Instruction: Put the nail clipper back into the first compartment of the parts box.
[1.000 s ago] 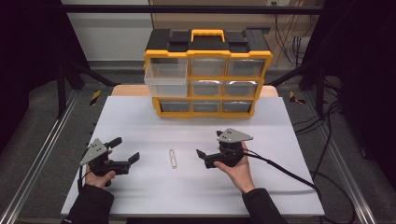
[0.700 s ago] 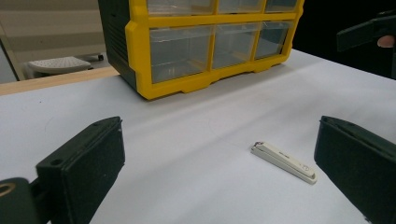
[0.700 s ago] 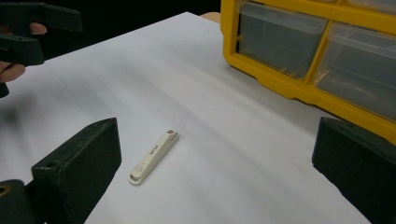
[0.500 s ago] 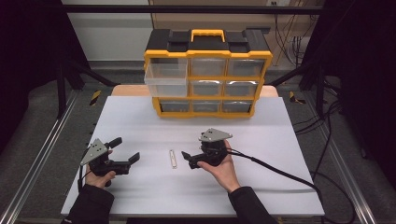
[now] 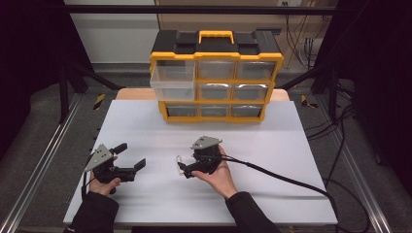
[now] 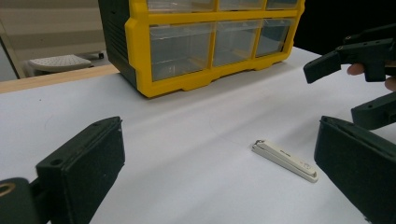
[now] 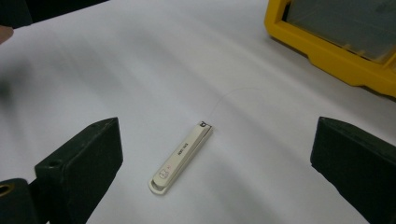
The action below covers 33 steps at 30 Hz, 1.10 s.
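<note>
A small white nail clipper (image 5: 179, 162) (image 6: 285, 160) (image 7: 181, 157) lies flat on the white table (image 5: 272, 160), in front of a yellow and black drawer cabinet (image 5: 216, 77). My right gripper (image 5: 187, 164) (image 7: 219, 182) is open, its jaws spread wide on either side of the clipper and just short of it, touching nothing. The left gripper (image 5: 131, 156) (image 6: 219, 186) hovers open and empty to the left of the clipper. In the left gripper view the right gripper (image 6: 355, 79) shows beyond the clipper.
The cabinet's upper left clear drawer (image 5: 172, 83) is pulled out toward me; the other drawers sit flush. A black cable (image 5: 286, 177) trails right from the right gripper across the table. Metal rails (image 5: 43, 160) run along both table sides.
The right gripper has moved left across the table until its open jaws are at the nail clipper. The left gripper and the clipper have stayed put.
</note>
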### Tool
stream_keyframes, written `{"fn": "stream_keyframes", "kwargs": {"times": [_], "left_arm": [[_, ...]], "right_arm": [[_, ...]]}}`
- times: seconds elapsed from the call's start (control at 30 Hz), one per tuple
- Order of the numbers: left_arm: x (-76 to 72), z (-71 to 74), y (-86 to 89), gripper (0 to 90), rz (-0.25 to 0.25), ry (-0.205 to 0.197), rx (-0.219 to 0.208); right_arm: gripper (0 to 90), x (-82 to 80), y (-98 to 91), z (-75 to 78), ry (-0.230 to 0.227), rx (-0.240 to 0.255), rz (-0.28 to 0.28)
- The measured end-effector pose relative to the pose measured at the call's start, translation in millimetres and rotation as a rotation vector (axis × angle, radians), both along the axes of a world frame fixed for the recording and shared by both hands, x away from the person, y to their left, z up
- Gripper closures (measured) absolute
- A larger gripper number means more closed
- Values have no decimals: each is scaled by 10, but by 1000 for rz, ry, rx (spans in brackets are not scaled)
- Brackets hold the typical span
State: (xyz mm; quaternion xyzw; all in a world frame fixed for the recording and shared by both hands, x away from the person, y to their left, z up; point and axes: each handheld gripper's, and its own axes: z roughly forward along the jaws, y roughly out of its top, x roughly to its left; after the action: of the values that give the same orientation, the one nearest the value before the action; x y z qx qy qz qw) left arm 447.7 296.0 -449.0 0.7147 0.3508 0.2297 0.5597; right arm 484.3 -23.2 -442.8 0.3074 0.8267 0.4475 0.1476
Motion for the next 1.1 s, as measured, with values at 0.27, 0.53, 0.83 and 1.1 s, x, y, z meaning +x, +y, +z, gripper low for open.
{"fn": "stream_keyframes", "kwargs": {"times": [0.27, 0.53, 0.83, 1.1], "left_arm": [[0, 1, 1, 18, -1, 1, -2], [2, 0, -1, 18, -1, 2, -1], [2, -1, -2, 18, -2, 3, -1], [3, -3, -7, 18, -3, 6, -1]], "right_arm": [[36, 63, 171, -81, 24, -23, 3], [83, 134, 310, -195, 53, -71, 8], [212, 174, 385, -335, 98, -127, 3], [410, 175, 393, -373, 105, -144, 34]]}}
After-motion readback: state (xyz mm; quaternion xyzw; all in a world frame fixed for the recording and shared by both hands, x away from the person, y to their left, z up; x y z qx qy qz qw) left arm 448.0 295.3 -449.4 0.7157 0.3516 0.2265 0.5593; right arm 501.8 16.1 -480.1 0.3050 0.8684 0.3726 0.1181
